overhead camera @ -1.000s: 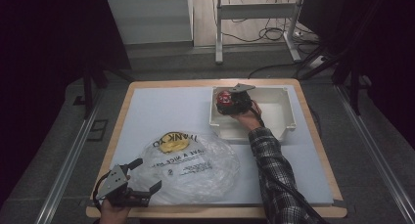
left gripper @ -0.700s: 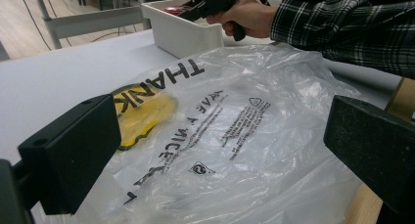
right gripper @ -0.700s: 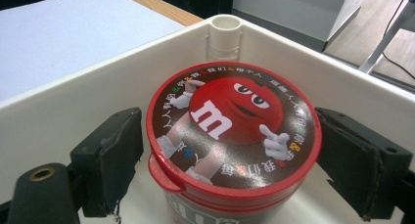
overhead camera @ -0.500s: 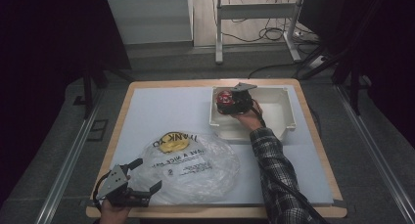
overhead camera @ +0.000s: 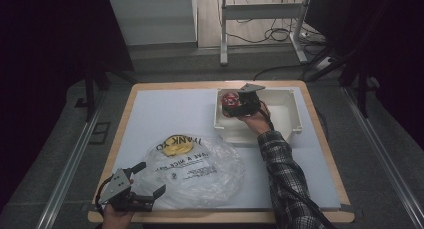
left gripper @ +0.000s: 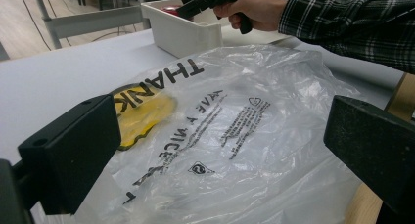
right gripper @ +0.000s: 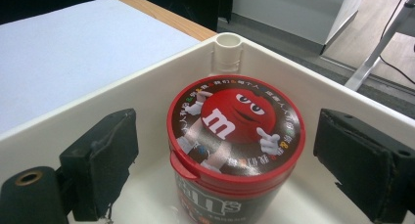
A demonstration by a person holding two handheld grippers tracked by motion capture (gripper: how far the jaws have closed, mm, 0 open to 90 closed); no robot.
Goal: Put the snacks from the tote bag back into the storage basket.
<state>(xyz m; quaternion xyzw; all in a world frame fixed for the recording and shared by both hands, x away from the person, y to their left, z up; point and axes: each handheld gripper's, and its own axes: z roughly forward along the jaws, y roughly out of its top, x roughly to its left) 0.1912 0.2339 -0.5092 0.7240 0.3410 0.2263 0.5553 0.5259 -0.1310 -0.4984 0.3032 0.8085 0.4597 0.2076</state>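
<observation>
Standing upright in white bin corner: red-lidded candy tub.

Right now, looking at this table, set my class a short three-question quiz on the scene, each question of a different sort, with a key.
1. True or false: the candy tub stands upright inside the white bin.
2. The right gripper jaws are: A) pressing on the tub; B) apart on either side of it; C) over the bag.
3. What lies in front of the left gripper?

Key: 1 true. 2 B. 3 the clear plastic bag.
</observation>
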